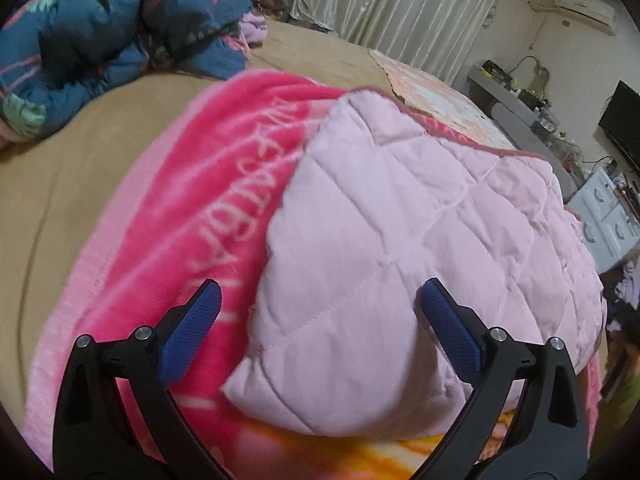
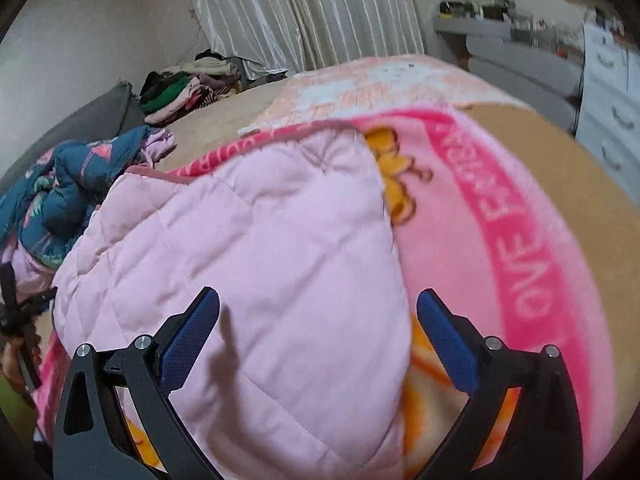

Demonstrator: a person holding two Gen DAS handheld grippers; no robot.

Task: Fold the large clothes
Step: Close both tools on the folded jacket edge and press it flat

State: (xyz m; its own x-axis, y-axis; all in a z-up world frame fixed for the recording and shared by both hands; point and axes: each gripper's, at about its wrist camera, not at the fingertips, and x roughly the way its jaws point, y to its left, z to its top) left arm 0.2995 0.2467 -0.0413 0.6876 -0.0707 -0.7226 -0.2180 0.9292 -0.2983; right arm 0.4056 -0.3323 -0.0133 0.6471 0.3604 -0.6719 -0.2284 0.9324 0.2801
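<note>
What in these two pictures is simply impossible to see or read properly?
- Left wrist view: the quilted pink garment covers part of the white lettering on the pink blanket.
- Right wrist view: the blanket's lettering is blurred and runs behind the garment.
- Both views: the pile of clothes is too small to sort out.

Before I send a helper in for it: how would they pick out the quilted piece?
On the tan-covered bed lies a bright pink fleece blanket with white lettering. On it rests the pale pink quilted padded cloth; only it has diamond stitching, no print.
</note>
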